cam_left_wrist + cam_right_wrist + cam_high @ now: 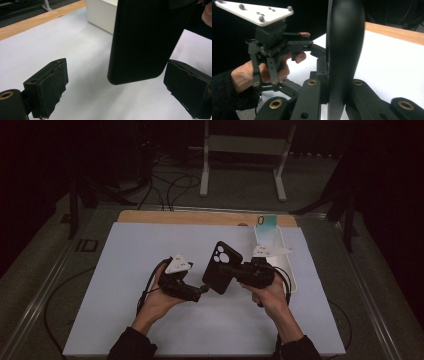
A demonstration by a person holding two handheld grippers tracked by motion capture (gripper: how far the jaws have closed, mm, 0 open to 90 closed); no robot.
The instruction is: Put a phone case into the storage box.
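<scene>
A black phone case (222,267) with camera cut-outs stands tilted above the white mat (125,320). My right gripper (229,270) is shut on its right edge and holds it up; in the right gripper view the case (344,50) rises edge-on between my jaws (337,92). My left gripper (204,291) is open at the case's lower left corner. In the left gripper view the case's rounded lower end (145,37) hangs between my wide-apart pads (50,82), nearer the right one and touching neither. The left gripper (320,62) and its hand also show beyond the case.
A white tray (290,270) lies on the mat behind my right hand, and a teal phone case (266,222) leans at its far end. The tray's corner (100,15) shows past the left gripper. A wooden strip (200,217) runs along the mat's far edge.
</scene>
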